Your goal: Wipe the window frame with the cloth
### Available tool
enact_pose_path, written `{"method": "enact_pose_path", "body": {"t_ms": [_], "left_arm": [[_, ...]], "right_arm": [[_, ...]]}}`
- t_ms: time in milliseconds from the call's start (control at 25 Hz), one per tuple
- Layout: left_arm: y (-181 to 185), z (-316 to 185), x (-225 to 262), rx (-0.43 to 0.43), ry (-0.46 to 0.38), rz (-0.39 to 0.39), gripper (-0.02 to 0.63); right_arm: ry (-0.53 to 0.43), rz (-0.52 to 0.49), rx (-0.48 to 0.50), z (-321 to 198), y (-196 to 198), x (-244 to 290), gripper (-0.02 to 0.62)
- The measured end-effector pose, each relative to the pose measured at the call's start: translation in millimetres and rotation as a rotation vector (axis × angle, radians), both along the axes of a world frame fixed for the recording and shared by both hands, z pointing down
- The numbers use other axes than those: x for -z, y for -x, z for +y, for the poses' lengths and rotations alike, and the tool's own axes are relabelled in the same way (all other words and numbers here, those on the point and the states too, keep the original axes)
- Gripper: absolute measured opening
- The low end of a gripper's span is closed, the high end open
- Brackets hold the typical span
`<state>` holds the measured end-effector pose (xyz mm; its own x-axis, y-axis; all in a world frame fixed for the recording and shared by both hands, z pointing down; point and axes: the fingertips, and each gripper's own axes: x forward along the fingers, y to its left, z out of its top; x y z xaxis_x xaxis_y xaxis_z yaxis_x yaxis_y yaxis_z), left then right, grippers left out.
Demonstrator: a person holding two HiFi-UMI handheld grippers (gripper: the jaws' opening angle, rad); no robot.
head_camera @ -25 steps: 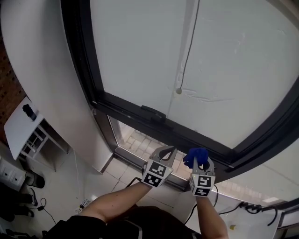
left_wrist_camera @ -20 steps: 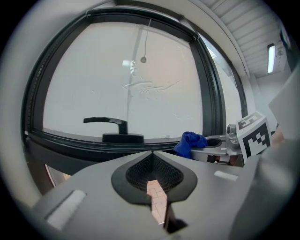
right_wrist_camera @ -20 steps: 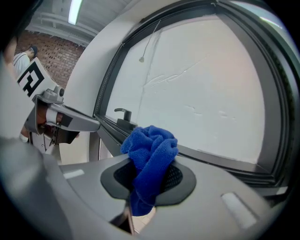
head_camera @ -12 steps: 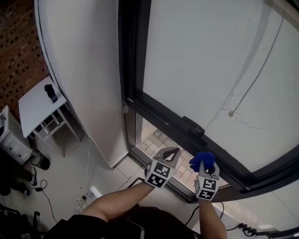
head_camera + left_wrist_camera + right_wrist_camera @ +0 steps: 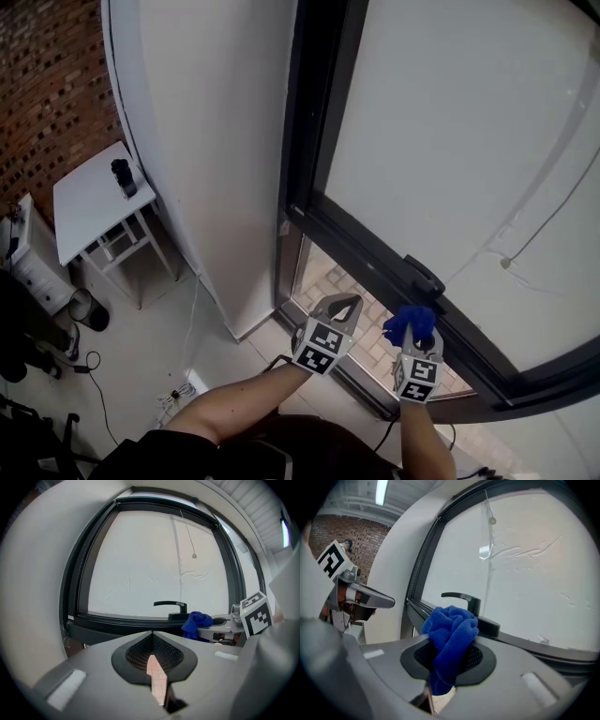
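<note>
The cloth (image 5: 452, 634) is showing as a bright blue, fuzzy knit bundle. It is bunching into soft folds and sticking up past the tips of the right gripper (image 5: 449, 663), whose jaws are pinching it between their dark, mesh-textured pads. Held this way, the cloth is hanging in the air close in front of the window frame (image 5: 423, 564). The frame is running dark, smooth and straight-edged ahead of the gripper, and a black lever handle (image 5: 463, 600) is sitting on its lower rail just beyond the cloth. The left gripper (image 5: 152, 654) is hovering just left of the right one. Its jaws are pressing together at the tips with nothing between them, and only a thin sliver of pinkish tiles is showing through lower down. Pale, matte glass (image 5: 150, 564) is filling the frame beyond both grippers.
</note>
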<state>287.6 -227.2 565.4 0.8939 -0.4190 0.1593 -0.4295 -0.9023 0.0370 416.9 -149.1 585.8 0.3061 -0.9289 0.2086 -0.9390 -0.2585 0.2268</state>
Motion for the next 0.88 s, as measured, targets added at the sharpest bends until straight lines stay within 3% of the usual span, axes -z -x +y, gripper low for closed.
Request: {"method": "enact_pose_path", "body": {"t_ms": [880], "left_arm": [[56, -84, -6, 0.045, -0.002, 0.004, -0.007]], "right_arm": [[0.007, -0.005, 0.034, -96, 58, -1, 0.081]]}}
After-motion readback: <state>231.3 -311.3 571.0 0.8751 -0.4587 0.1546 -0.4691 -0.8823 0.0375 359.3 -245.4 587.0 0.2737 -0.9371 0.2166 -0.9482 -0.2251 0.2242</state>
